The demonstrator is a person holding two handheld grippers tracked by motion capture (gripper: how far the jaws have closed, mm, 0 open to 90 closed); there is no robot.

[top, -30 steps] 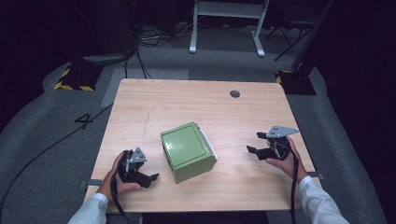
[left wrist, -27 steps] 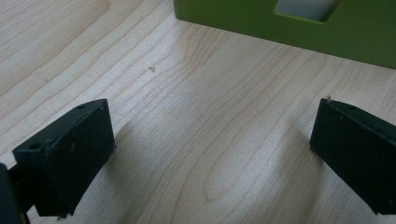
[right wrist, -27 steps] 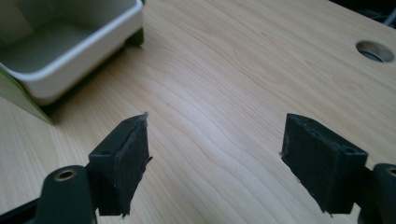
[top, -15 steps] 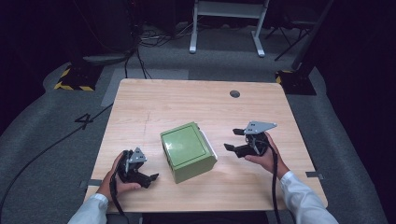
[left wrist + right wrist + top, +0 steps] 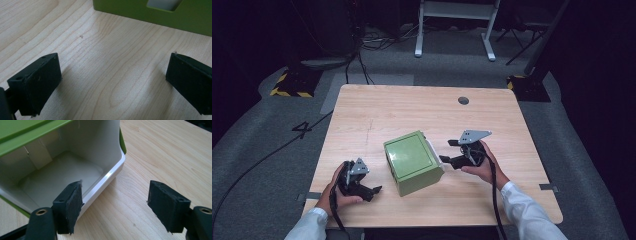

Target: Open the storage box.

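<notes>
While the wooden surface spreads widest across the high view, the green box lies on its side near the middle, slightly toward six o'clock, its white-lined opening facing three o'clock. At that side the right claw hovers with jaws wide, touching or nearly touching the white rim; it is clearly the nearer one. Well apart at eight o'clock, the left claw rests, jaws also wide. From the right gripper view comes the empty white interior, one jaw overlapping the rim; from the left gripper view, a cut-out handle slot in the green wall.
</notes>
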